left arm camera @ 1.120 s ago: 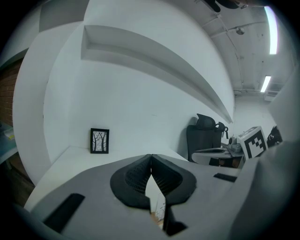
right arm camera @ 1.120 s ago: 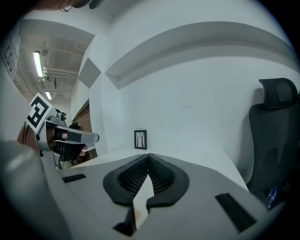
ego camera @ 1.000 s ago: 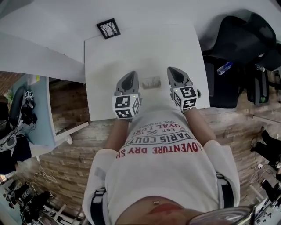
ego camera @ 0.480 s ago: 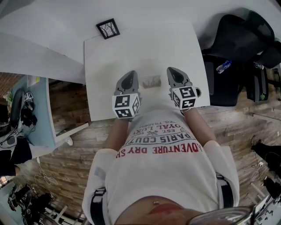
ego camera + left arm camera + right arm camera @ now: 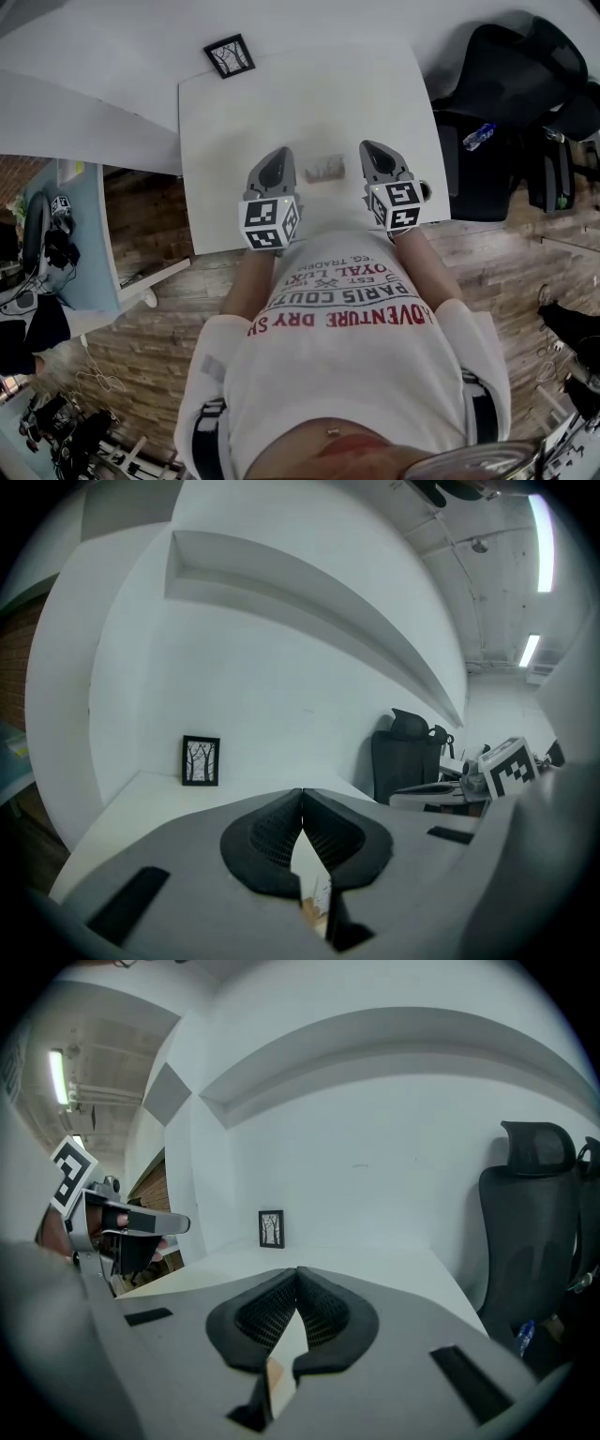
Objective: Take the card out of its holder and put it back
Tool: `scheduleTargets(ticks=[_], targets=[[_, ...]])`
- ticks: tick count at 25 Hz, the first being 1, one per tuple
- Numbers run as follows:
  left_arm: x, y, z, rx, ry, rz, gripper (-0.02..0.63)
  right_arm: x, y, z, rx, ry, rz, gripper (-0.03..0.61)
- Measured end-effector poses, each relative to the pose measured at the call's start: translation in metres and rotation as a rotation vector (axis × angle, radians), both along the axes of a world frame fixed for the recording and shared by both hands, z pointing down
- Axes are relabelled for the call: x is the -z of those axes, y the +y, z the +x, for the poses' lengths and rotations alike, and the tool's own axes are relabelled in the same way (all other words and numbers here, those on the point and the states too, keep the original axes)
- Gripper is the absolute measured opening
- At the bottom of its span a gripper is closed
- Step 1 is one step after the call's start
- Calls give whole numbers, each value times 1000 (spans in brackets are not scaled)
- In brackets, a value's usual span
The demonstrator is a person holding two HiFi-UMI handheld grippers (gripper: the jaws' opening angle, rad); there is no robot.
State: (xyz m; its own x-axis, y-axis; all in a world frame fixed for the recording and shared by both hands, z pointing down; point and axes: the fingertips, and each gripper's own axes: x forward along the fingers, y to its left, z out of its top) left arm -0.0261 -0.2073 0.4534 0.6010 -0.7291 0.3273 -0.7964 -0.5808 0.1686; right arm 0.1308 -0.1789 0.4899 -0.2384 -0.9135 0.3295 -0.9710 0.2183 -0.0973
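Hardly anything is moving since earlier: left gripper point(image 5: 279, 156) and right gripper point(image 5: 371, 149) are staying clenched empty, ribbed black pads point(image 5: 272, 836) meeting, flanking the small card holder point(image 5: 325, 170) lying near the front edge of the smooth white table point(image 5: 309, 94), wide tabletop stretching beyond.

White table point(image 5: 309, 103). At eleven o'clock, a black-framed picture point(image 5: 231, 58) of dark bare trees. Grey left gripper point(image 5: 283, 152) and right gripper point(image 5: 367, 147) have black-and-white square markings. Brown wood-grain floor point(image 5: 150, 309).
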Motion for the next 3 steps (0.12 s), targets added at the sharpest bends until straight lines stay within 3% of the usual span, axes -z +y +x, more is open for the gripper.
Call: scheduleTargets(ticks=[3], targets=[[1, 0, -2, 4, 2, 3, 25, -1, 1, -2, 9, 5, -8, 25]])
